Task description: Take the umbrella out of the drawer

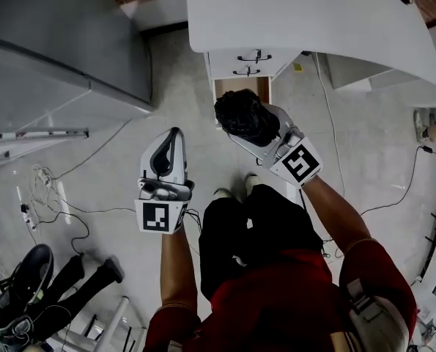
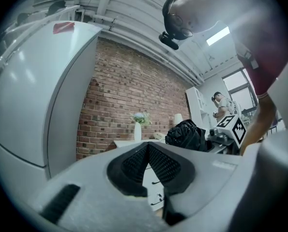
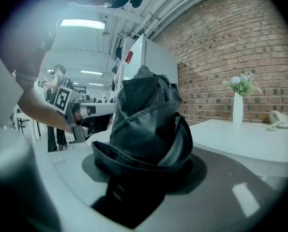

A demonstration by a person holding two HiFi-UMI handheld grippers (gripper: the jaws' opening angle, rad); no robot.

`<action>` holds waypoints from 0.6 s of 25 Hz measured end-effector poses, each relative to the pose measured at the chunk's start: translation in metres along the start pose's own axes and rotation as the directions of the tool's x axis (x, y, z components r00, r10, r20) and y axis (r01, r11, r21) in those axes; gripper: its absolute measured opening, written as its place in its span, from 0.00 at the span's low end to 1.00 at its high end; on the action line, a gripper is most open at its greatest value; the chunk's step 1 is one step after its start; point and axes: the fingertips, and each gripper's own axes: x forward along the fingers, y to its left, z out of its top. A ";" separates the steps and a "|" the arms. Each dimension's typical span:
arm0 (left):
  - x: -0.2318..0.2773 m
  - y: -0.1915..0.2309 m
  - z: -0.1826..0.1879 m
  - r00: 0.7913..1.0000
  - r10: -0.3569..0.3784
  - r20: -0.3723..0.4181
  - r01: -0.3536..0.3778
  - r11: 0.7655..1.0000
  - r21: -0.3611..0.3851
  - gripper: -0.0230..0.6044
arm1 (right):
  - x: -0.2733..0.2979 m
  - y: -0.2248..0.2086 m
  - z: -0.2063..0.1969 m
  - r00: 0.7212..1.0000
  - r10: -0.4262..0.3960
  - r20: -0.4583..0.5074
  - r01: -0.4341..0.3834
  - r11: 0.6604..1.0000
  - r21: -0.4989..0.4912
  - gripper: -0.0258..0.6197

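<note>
The black folded umbrella [image 1: 244, 116] is up in the air in front of the white desk, and my right gripper [image 1: 256, 132] is shut on it. In the right gripper view the umbrella's crumpled fabric [image 3: 148, 124] fills the space between the jaws. The bottom drawer [image 1: 241, 88] stands pulled out below it, showing a brown inside. My left gripper [image 1: 172, 141] hangs to the left at about the same height, shut, with nothing in it. Its ribbed pads [image 2: 148, 162] meet in the left gripper view, where the umbrella [image 2: 185, 135] shows at the right.
The white desk [image 1: 305, 13] has two shut drawers [image 1: 250, 57] above the open one. A large grey cabinet [image 1: 56, 50] stands at the left. Cables [image 1: 49, 189] lie on the floor beside a black chair [image 1: 27, 284]. A white vase [image 3: 238, 108] stands on the desk before a brick wall.
</note>
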 end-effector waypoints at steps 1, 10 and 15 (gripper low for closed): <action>-0.002 -0.005 0.019 1.000 -0.005 0.002 0.005 1.000 -0.004 0.04 | -0.008 0.001 0.022 1.000 -0.009 0.020 0.009 1.000 0.021 0.46; -0.020 -0.051 0.143 0.998 -0.054 0.011 0.054 0.999 -0.002 0.04 | -0.079 0.020 0.151 0.994 -0.068 0.089 0.057 0.992 0.115 0.46; -0.023 -0.071 0.190 0.996 -0.079 0.040 0.079 0.997 -0.003 0.04 | -0.108 0.024 0.195 0.986 -0.084 0.142 0.064 0.988 0.142 0.46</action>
